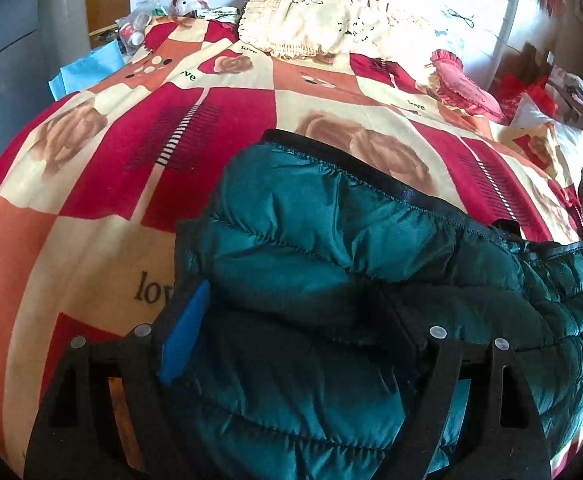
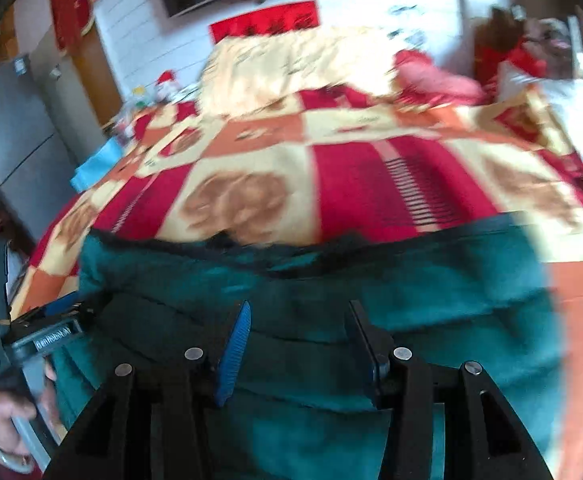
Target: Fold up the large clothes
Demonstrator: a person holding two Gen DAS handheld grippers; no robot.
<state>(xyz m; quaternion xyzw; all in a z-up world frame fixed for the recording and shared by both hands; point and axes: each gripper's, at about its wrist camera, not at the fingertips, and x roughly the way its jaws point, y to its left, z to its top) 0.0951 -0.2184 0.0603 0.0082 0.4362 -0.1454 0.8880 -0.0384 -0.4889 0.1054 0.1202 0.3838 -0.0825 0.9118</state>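
Observation:
A dark teal quilted puffer jacket [image 1: 331,240] lies bunched on the bed near its front edge. In the left wrist view my left gripper [image 1: 291,320] has its jaws wide apart, with a thick fold of the jacket bulging between the blue pad [image 1: 183,332] and the black finger [image 1: 403,332]. In the blurred right wrist view the jacket [image 2: 411,280] fills the lower half, and my right gripper [image 2: 299,328] is open just above it. The left hand-held gripper [image 2: 31,344] shows at the left edge there.
The bed carries a red, orange and cream patchwork cover [image 1: 111,160]. A cream folded blanket [image 1: 311,20] and a pink frilled cushion [image 1: 463,84] lie at the head. Clutter and a toy [image 1: 187,0] sit at the far left corner; a grey cabinet [image 2: 15,132] stands left.

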